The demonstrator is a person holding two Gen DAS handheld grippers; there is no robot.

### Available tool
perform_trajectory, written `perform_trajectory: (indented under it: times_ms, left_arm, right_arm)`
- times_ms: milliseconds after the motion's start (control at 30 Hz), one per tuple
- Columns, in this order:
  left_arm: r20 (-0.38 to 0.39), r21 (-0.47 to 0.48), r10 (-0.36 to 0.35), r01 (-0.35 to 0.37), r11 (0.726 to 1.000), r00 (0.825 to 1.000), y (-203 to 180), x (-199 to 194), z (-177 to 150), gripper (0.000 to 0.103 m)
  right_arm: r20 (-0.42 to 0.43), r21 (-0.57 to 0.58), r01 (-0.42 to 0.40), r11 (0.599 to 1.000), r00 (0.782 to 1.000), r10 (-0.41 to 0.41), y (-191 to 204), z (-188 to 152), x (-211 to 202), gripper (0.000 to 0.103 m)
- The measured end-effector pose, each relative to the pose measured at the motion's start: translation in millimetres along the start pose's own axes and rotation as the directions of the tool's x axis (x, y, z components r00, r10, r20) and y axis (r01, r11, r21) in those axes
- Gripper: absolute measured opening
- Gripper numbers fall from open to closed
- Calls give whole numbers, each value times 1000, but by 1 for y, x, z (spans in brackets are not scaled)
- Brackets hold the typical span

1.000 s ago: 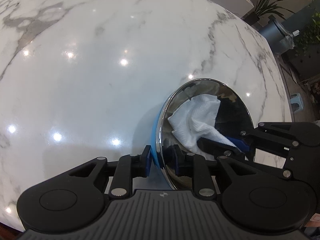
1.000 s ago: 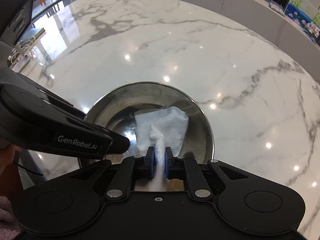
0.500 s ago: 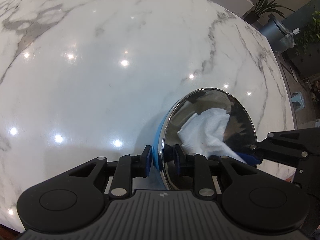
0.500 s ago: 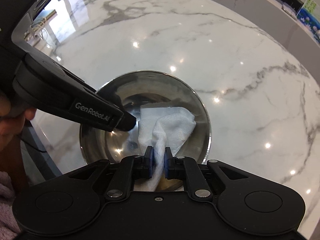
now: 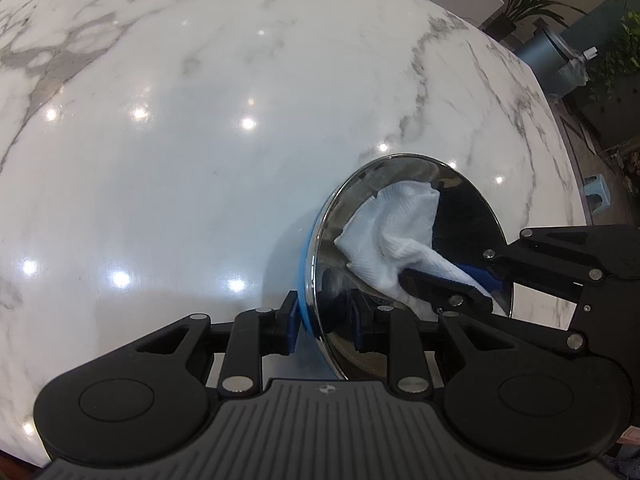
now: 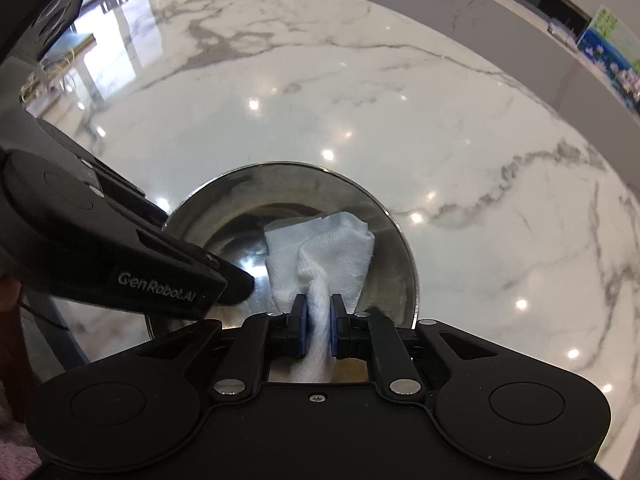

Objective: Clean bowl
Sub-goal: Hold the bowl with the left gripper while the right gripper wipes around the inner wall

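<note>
The shiny round steel bowl with a blue outer wall (image 5: pixel 404 248) sits on the white grey-veined marble counter (image 5: pixel 200 160), in the lower right of the left wrist view. The left gripper (image 5: pixel 324 320) has its jaws clamped on the bowl's near rim, one blue pad outside, one inside. In the lower centre of the right wrist view, the right gripper (image 6: pixel 319 330) has its jaws pinched nearly together on a crumpled white paper towel (image 6: pixel 324 254) that lies inside the bowl against its wall.

White lettering "GenRobot.AI" stands on the black side of the left gripper (image 6: pixel 244 288).
</note>
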State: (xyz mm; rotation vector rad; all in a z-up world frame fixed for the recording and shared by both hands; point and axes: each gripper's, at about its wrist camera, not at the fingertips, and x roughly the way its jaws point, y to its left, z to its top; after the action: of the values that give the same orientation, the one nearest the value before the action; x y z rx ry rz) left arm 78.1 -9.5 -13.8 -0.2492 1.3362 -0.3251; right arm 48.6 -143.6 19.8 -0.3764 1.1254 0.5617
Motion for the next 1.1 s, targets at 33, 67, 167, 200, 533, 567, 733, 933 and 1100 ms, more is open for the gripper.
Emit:
perform_trajectory:
  times_ms: [33,67,167,200,533,567,733,933,1100]
  left_arm:
    - [-1,0,1,-1,1000,1000,0,0,0,23]
    - [0,-2,2,-2,1000,1000,0,0,0,23]
    - [6,2,13,-13,1000,1000,-2,0,-1,23]
    - [7,4,17,-17,1000,1000,-3,0,-1,23]
    - [26,-1,41,-41,999,999,-1,-5,-2,23]
    - [26,1,42,-42,999,999,-1,-5,-2,23]
    - [17,6,36,-36,999,999,-3,-4,-2,23]
    - [11,12,23,-23,1000,1000,-3,-2,-2,23]
    - [23,6,25,-25,1000,999,-3,-3,-4,23]
  right_arm:
    - [3,7,-13,1000,1000,13,-2,-1,0,10]
    - [6,14,-26,1000,1000,26,-3,-2,-1,10]
    - [-5,0,-61,998,998,61,-4,-3,-2,10]
    - [-15,-13,-72,997,997,72,-4,-4,-3,10]
    - [-68,-93,-51,994,997,44,3,-9,-18,8]
    - [-57,-93,-42,995,998,37,3,-9,-21,8]
    - [25,-32,-78,996,997,79,-4,-3,-34,8]
    - [46,12,-76,997,996,75,-9,5,-15,8]
    - [43,53,-81,995,996,79,-10,2,-1,9]
